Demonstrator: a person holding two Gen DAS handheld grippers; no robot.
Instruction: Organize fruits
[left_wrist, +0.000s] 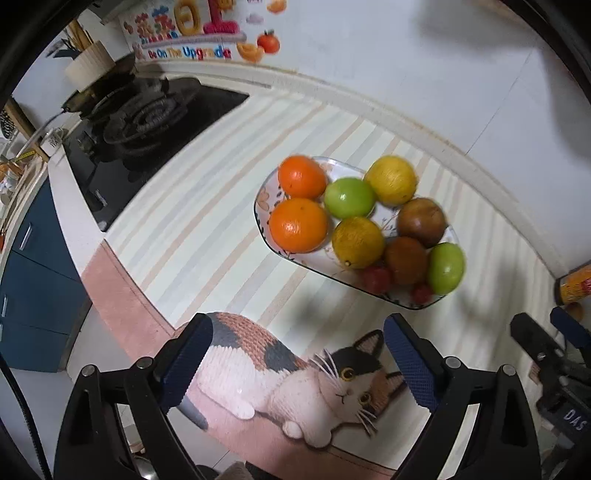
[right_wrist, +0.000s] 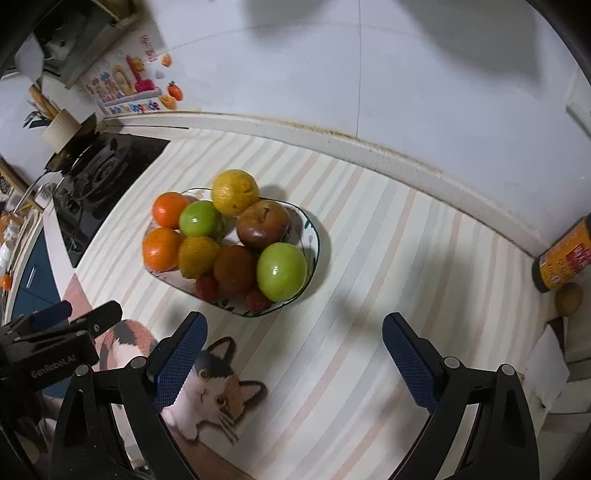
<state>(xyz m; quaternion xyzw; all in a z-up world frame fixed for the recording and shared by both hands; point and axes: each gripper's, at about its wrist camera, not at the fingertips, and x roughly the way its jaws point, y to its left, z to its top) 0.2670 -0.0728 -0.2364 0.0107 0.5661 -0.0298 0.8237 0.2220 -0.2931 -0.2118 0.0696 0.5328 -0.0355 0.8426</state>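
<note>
- The oblong patterned plate (right_wrist: 312, 236) sits on the striped mat (right_wrist: 369, 295) on the counter, near the middle, piled with fruit.
- In the right wrist view its long axis runs from the upper left, toward the gas hob (right_wrist: 99, 177), down to the lower right.
- Two oranges (right_wrist: 162, 248) lie side by side at the hob end of the plate.
- Next come two green apples (right_wrist: 281, 271), one in the middle of the pile and one at the near right end.
- Two yellow lemons (right_wrist: 235, 192) lie among them, one at the wall side and one at the near edge.
- Two brownish round fruits (right_wrist: 263, 223) lie toward the far right end, and two small red fruits (right_wrist: 207, 287) lie at the near rim.
- The left gripper (left_wrist: 297, 363) hangs above the cat picture (left_wrist: 295, 384) on the mat, its blue-padded jaws spread wide with nothing between them and touching nothing.
- The right gripper (right_wrist: 293, 360) hangs above the mat just in front of the plate, jaws likewise wide apart and empty.
- A bottle with an orange label (right_wrist: 563, 264) lies at the right edge of the counter, with a small brown fruit (right_wrist: 569, 300) just beside it, well apart from the plate.
</note>
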